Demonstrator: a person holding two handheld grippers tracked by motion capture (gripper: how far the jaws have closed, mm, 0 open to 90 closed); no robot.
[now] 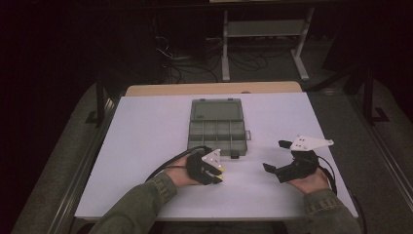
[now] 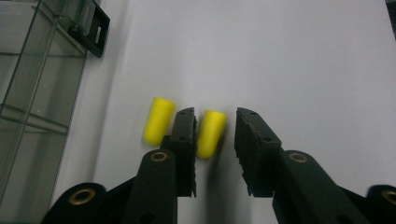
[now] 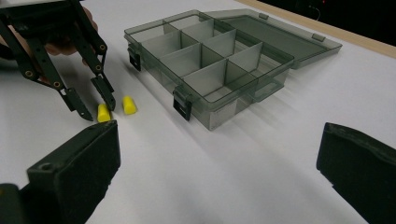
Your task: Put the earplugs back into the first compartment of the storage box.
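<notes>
Two yellow foam earplugs lie on the white table. One earplug (image 2: 211, 133) sits between the jaws of my left gripper (image 2: 214, 135); the left pad (image 2: 186, 135) touches it and a small gap remains at the right pad (image 2: 250, 140), so this gripper is open. The second earplug (image 2: 159, 120) lies just outside the left jaw. From the right gripper view, the left gripper (image 3: 98, 109) points down over the earplug (image 3: 103, 113), with the other earplug (image 3: 129, 105) beside it. My right gripper (image 3: 219, 177) is open wide and holds nothing. From above, left gripper (image 1: 218, 174), right gripper (image 1: 272, 157).
A grey see-through compartment box (image 1: 216, 131) stands open mid-table, its lid (image 1: 215, 109) lying flat behind it and its compartments bare. Its black latch (image 2: 95, 30) is near the left gripper. The white table top (image 1: 146, 146) ends at a wooden strip (image 1: 214, 88) at the back.
</notes>
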